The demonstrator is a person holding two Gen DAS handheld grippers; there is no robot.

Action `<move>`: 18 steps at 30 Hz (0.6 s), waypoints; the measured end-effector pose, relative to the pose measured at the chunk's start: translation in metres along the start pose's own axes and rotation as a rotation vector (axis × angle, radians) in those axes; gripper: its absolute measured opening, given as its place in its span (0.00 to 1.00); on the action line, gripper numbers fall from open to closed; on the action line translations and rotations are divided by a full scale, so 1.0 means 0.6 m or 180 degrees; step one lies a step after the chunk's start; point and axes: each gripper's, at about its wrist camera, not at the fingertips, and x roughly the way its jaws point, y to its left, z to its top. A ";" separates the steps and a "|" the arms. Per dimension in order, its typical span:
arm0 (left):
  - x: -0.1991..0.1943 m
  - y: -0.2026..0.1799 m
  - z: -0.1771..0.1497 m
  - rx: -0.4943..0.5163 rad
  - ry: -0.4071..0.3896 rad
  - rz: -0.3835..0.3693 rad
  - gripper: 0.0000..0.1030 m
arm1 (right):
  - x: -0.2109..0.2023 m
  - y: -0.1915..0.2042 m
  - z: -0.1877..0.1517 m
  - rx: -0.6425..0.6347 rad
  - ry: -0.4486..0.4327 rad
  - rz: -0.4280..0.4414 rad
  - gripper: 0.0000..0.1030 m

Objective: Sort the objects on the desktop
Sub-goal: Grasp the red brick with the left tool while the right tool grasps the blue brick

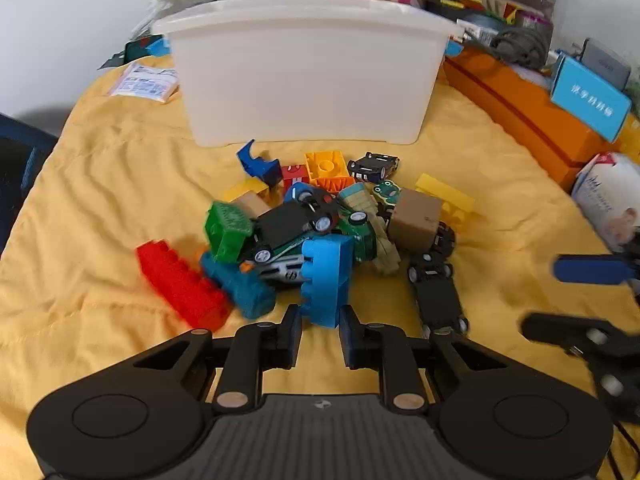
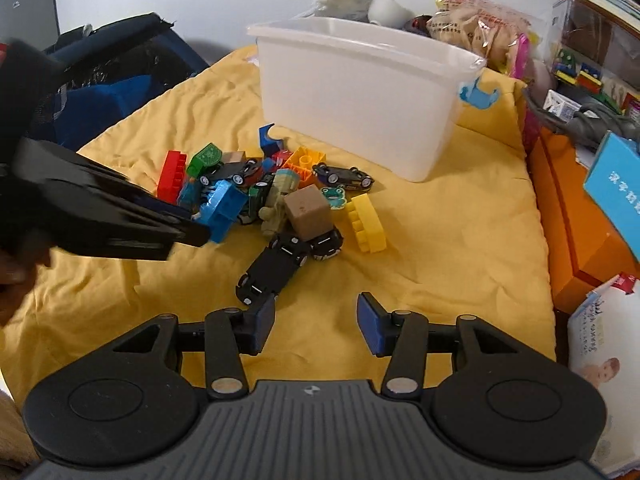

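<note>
1. Nearest to us, the left gripper point(image 1: 320, 326) has its two pads on either side of the near end of a light blue brick point(image 1: 326, 280); the pads look to be against it, so we judge it gripped or about to be, still low at the front edge of the pile.
2. The right gripper point(image 2: 316, 320) hangs open and empty over the yellow cloth point(image 2: 440, 240) that covers the tabletop, just short of a black toy car point(image 2: 276, 268).
3. Behind these lies the heap itself: a red brick point(image 1: 180, 284), a green block point(image 1: 228, 232), a brown cube point(image 1: 414, 220), a yellow brick point(image 1: 446, 200), an orange brick point(image 1: 326, 168), a frog figure point(image 1: 386, 192) and several more cars.
4. Farther back stands the white bin point(image 1: 308, 72), where we take the toys to be headed.
5. On progress, we judge the sorting barely begun: nearly everything sits on the cloth outside the bin, and only the one brick is in hand.
6. The inside of the bin is hidden from both views, so we cannot say whether anything is in it. The pile's lower pieces are buried, and the left view is blurred around the red brick. Clutter beyond the bin is too jumbled to name.
</note>
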 end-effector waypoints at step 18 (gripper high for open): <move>-0.103 -0.002 -0.068 0.0332 -0.0151 0.0217 0.16 | 0.044 0.024 0.055 0.0030 -0.0073 0.0579 0.47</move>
